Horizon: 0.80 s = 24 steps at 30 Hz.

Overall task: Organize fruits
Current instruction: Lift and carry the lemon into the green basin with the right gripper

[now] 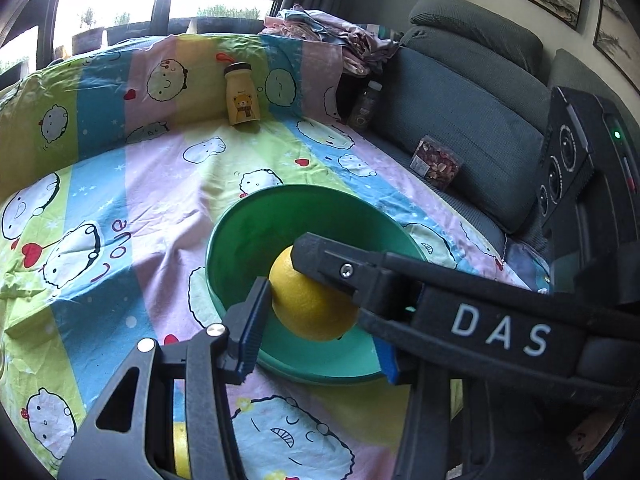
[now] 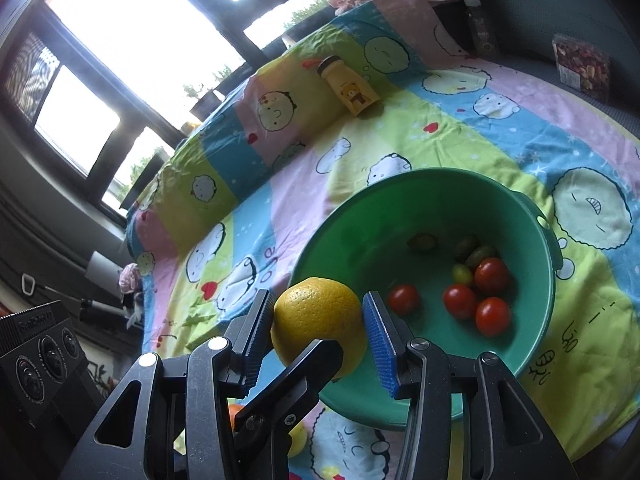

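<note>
Both grippers are on the yellow citrus [image 2: 319, 322] at the green bowl's [image 2: 540, 280] near rim: left gripper [image 1: 316, 300] clamps it, right gripper [image 2: 320, 334] brackets it with pads [image 2: 378, 340] apparently touching. Only the right wrist view shows cherry tomatoes [image 2: 476, 300] inside.

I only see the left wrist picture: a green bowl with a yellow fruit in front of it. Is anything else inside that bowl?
Observer: Yes. The right wrist view shows four red cherry tomatoes on the bottom of the green bowl.
Operator: Only tomatoes?
Observer: No, a few small greenish fruits lie just beyond them.
Operator: What holds the yellow fruit?
Observer: The right gripper; its blue pads press the yellow citrus fruit from both sides.
</note>
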{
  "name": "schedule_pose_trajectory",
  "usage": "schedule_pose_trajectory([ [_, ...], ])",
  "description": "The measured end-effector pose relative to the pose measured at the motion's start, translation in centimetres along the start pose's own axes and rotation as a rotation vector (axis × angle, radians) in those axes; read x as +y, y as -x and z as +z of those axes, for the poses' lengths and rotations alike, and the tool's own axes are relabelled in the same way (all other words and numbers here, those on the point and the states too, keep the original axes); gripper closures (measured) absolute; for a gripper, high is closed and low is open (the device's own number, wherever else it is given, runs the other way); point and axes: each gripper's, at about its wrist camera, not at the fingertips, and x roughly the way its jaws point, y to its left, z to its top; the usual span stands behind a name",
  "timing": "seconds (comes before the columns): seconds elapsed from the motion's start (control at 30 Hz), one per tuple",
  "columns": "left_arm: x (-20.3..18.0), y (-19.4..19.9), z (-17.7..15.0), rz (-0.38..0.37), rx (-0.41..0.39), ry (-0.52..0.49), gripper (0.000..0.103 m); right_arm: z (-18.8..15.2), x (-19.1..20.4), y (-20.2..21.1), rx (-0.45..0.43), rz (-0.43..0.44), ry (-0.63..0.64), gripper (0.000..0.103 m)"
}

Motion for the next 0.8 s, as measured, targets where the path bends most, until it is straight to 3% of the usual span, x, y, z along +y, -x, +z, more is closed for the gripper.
schedule_pose_trajectory([
  [0.8,0.1,-3.1,-0.9,-0.045,0.080,0.035,0.061,-0.2,-2.2,-2.1,0.090,-0.110,-0.051,0.054],
])
